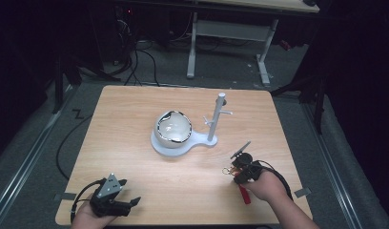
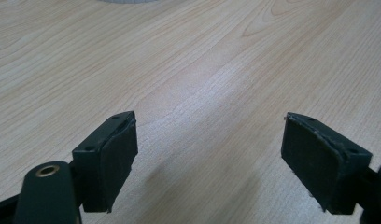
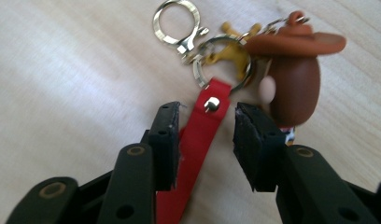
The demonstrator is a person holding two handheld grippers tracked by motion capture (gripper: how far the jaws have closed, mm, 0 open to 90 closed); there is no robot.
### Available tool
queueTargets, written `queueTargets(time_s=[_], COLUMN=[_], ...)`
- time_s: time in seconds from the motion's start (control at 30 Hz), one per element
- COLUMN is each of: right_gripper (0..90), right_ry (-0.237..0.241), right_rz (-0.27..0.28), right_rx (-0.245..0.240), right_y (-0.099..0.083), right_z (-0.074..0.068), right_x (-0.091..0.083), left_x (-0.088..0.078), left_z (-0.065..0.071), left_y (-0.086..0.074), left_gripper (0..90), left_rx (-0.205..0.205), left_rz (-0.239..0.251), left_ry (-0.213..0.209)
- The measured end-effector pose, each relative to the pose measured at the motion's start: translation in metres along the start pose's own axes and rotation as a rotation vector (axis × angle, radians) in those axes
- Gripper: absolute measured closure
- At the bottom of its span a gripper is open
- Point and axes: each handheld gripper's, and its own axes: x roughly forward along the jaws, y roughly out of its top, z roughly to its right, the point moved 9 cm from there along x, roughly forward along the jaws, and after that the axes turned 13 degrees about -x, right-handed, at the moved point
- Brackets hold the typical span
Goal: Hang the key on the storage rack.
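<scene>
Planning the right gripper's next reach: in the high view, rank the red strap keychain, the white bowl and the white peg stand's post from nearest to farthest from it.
From the right gripper:
1. Red strap keychain, at the gripper.
2. White peg stand's post, beyond it, slightly left.
3. White bowl, farther left on the stand's base.

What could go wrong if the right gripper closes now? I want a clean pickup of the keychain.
The right gripper straddles the red strap, jaws still apart. The strap is thin and flat on the table, so it may slip out. The brown-hatted figure lies against the right-hand jaw and could get pinched or pushed. Once lifted, the rings may swing.
</scene>
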Motion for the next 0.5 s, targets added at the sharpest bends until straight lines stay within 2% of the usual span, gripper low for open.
queueTargets(time_s=[0.03,0.1,0.17,0.2,0.23,0.33,0.4,0.43,0.5], right_gripper=[64.5,65.2,64.4,63.6,63.6,64.1,68.9,70.5,71.4], right_ry=[-0.006,-0.016,-0.01,-0.01,-0.01,-0.017,-0.006,0.015,0.023], right_rz=[-0.012,-0.021,-0.056,-0.105,-0.105,-0.155,-0.165,-0.164,-0.168], right_rx=[0.021,0.015,0.047,0.075,0.075,0.105,0.109,0.097,0.082], right_y=[0.004,0.004,0.007,0.009,0.009,0.012,0.013,0.014,0.015], right_z=[0.003,0.005,0.006,0.006,0.006,0.005,0.007,0.006,0.005], right_x=[0.001,0.002,0.003,0.004,0.004,0.004,0.005,0.005,0.005], left_x=[-0.001,-0.001,-0.001,-0.001,-0.001,-0.002,-0.003,-0.003,-0.003], left_z=[0.0,0.0,0.001,0.001,0.001,0.002,0.002,0.002,0.002], left_y=[0.0,0.0,0.001,0.001,0.001,0.002,0.002,0.002,0.002], left_gripper=[19.3,19.3,19.3,19.3,19.3,19.3,19.3,19.3,19.3], left_rx=[0.002,0.003,0.005,0.006,0.007,0.009,0.011,0.011,0.01], left_rz=[0.001,0.002,0.003,0.004,0.005,0.009,0.01,0.011,0.011], left_ry=[-0.001,0.0,0.0,-0.001,-0.001,-0.003,-0.002,-0.003,-0.003])
